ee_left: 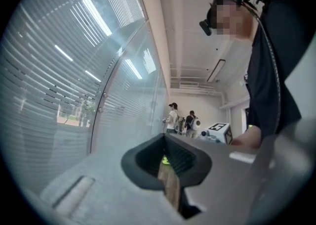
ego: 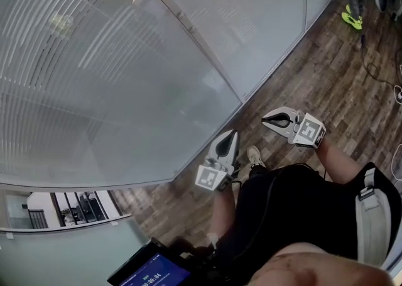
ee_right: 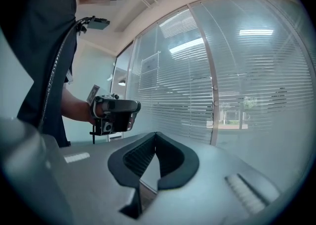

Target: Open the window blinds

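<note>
Right gripper (ee_right: 155,135), closed and empty, faces blinds (ee_right: 252,80).

Dark wood-plank floor (ego: 326,83), glass wall (ego: 264,21), possibly frosted, ceiling strip light (ee_left: 216,70)

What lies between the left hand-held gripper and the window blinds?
Only bare wood floor separates the left hand-held gripper from the window blinds, per the head view.

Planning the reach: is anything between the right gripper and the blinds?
No loose thing. But the blinds seem to sit behind a reflective glass pane, so the right gripper may not touch them directly.
</note>
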